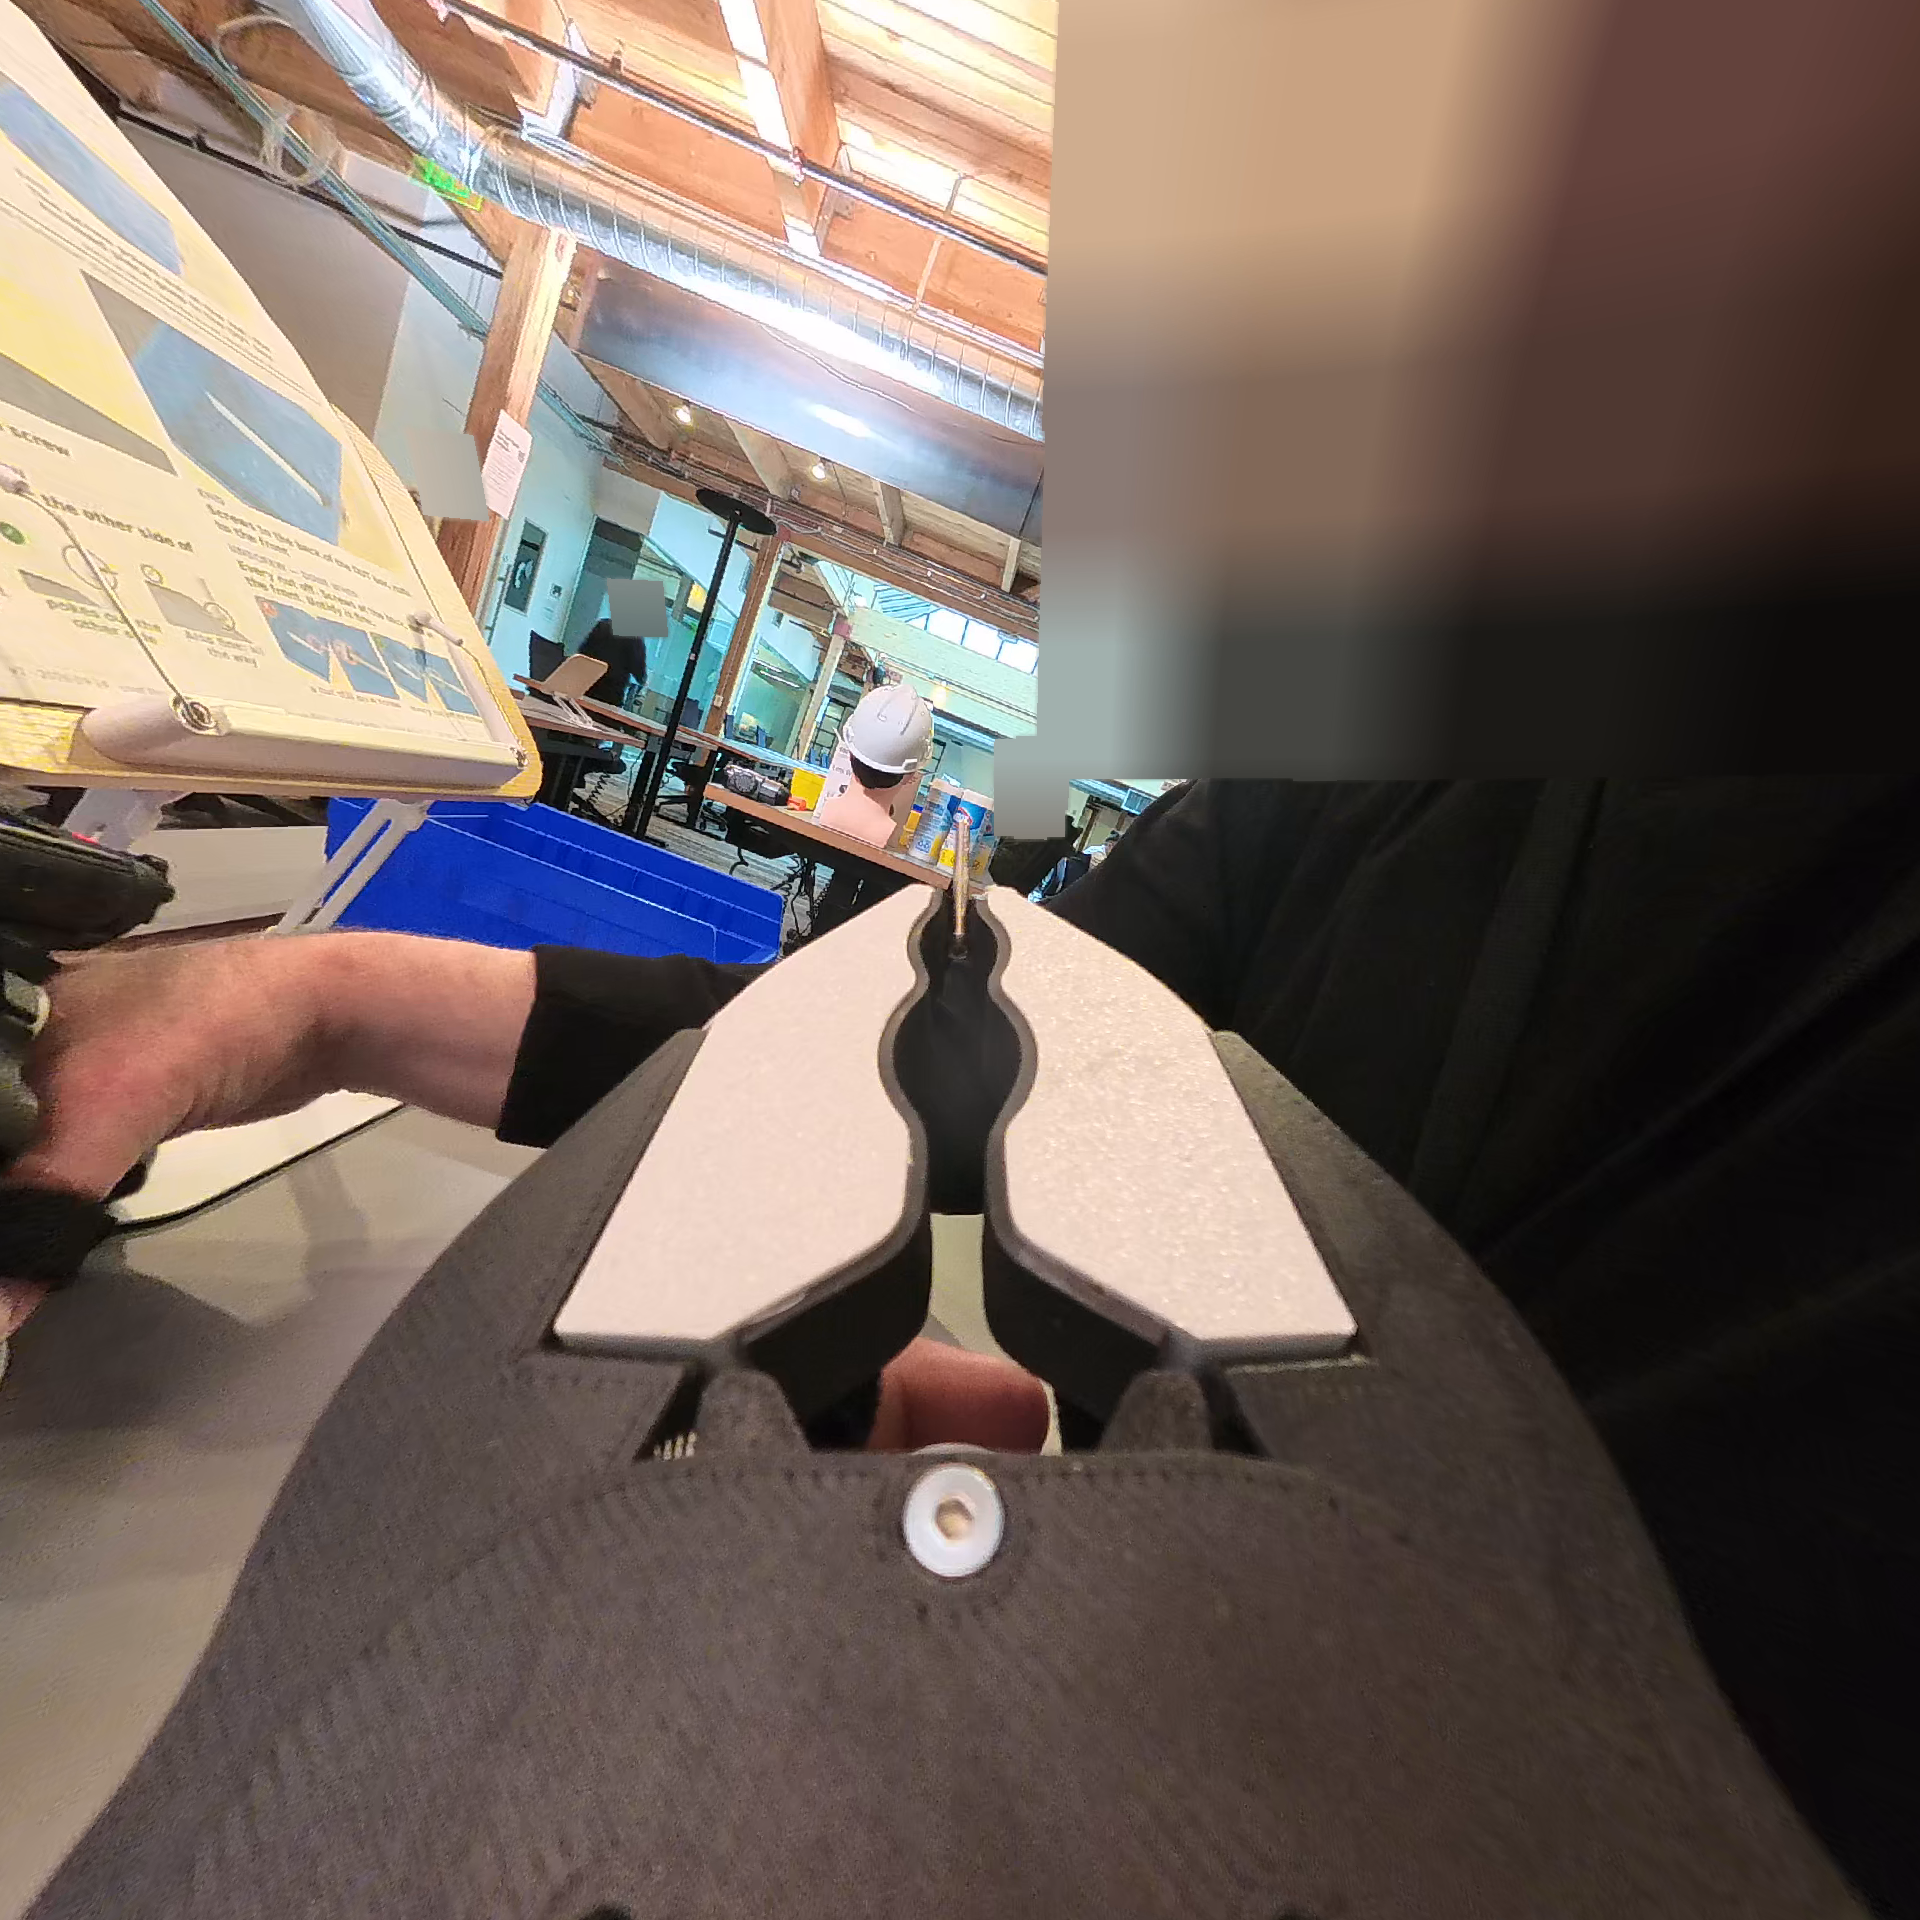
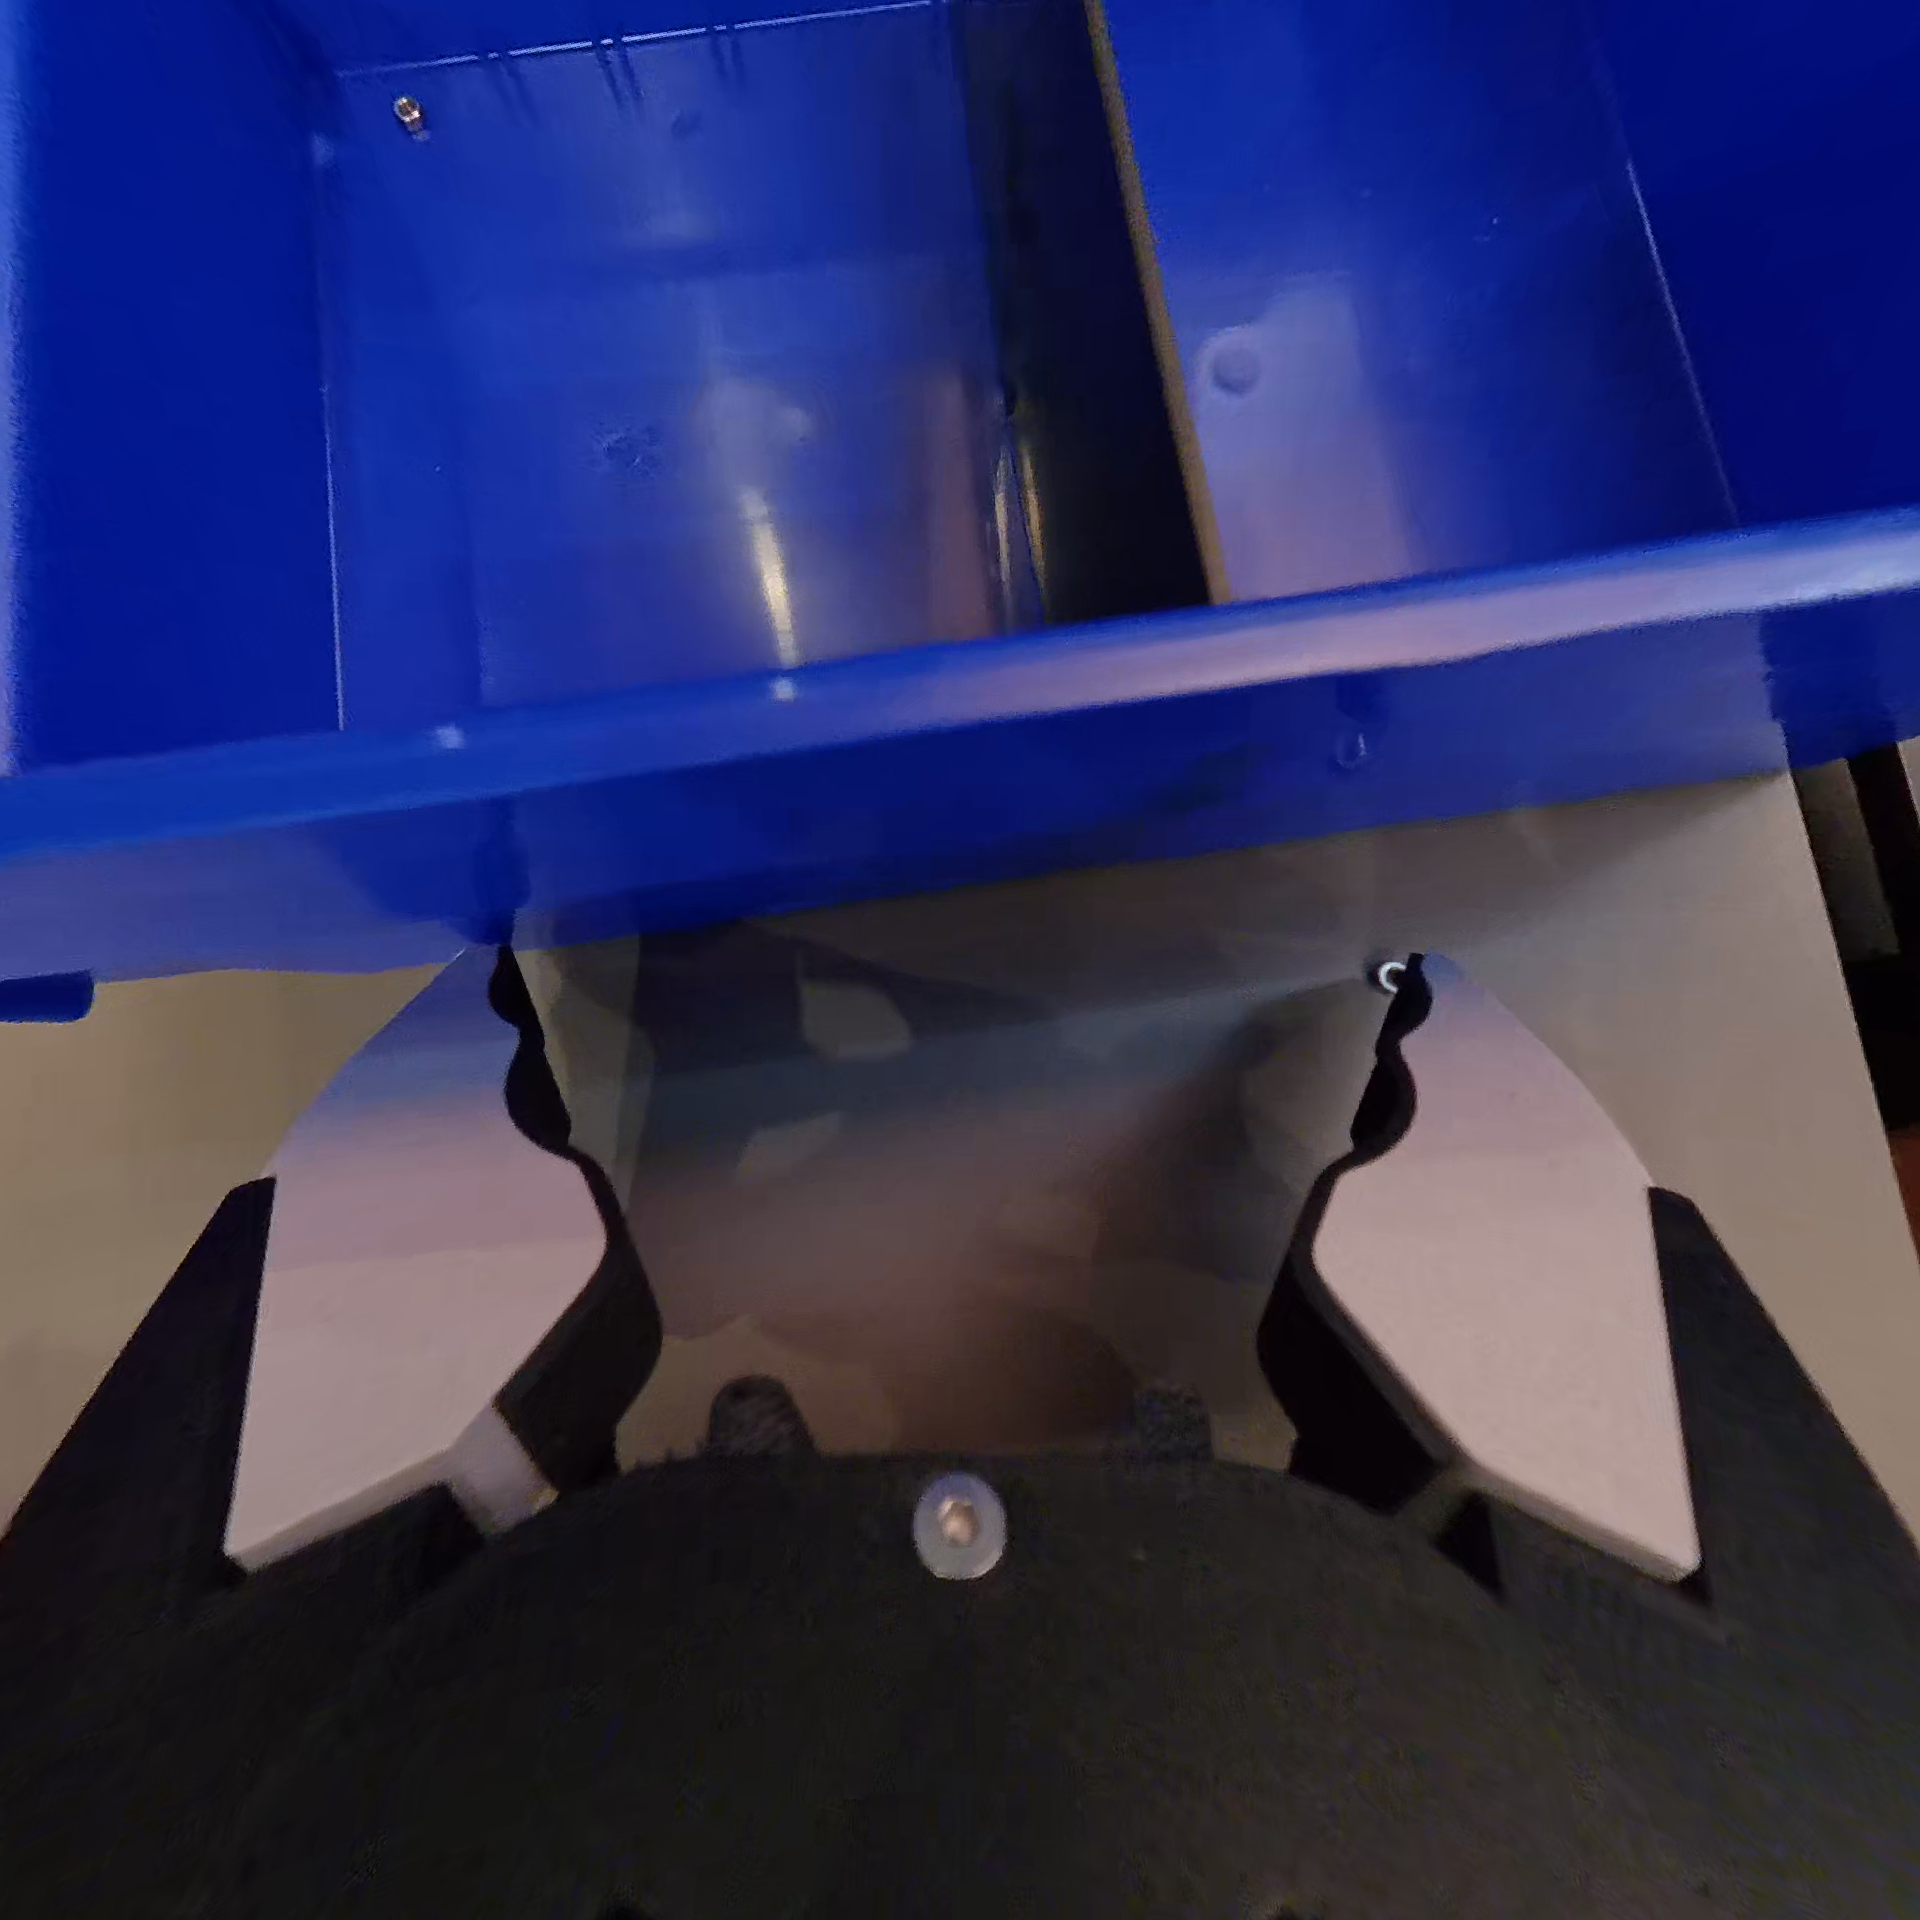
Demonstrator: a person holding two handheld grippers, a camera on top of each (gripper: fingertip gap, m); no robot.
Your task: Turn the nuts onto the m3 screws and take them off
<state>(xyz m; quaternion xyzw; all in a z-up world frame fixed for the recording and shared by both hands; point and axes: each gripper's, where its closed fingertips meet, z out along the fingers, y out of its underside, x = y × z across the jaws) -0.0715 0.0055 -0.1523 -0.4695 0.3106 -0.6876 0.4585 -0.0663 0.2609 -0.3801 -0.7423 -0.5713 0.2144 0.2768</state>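
My left gripper (image 1: 958, 914) is shut on a thin metal screw (image 1: 962, 878), which sticks out past the fingertips and points up and away. My right gripper (image 2: 956, 966) is wide open just in front of the near wall of a blue divided bin (image 2: 935, 727). A small bright ring, seemingly a nut (image 2: 1387, 977), clings to the tip of its right finger. A small metal piece (image 2: 408, 109) lies in the far left corner of the bin's left compartment. Nothing is between the right jaws.
In the left wrist view, a hand and black sleeve (image 1: 260, 1039) reach left over the grey table. An instruction sheet on a stand (image 1: 208, 520) is at upper left, with the blue bin (image 1: 551, 883) behind it. A dark-clothed torso (image 1: 1558, 1143) fills the right. The small metal piece (image 2: 408, 109) is about 15 centimeters from my right fingertips.
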